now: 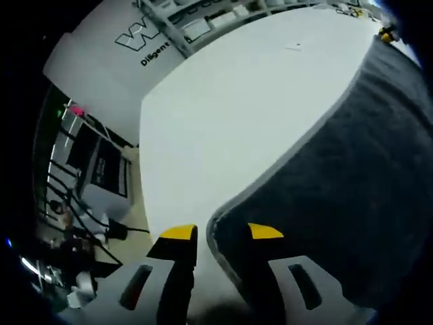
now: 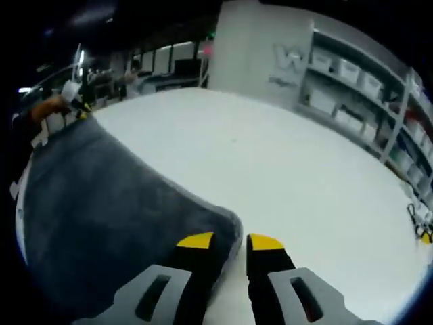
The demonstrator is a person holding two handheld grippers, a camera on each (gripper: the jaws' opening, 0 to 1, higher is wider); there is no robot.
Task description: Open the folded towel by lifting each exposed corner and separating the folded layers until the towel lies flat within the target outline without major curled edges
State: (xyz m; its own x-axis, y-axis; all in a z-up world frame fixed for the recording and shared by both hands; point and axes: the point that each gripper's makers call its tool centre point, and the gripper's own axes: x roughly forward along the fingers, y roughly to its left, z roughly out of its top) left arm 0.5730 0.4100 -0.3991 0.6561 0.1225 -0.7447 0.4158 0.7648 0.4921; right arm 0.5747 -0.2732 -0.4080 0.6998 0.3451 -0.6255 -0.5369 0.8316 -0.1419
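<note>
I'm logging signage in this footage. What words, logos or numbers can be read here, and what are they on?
"Diligent": on the white wall panel, under a "W"-like logo; any further letters are cut off.
"W" logo: on the white pillar; the small text beneath is too blurred to read.

A dark grey towel with a soft, napped surface is spread on a white worktop. In the left gripper view it covers the right side, its paler edge curving down to a rounded corner between the tool's yellow-tipped jaws. In the right gripper view the towel covers the left side, one rounded corner at the jaw tips, lying smooth without visible folds.
</note>
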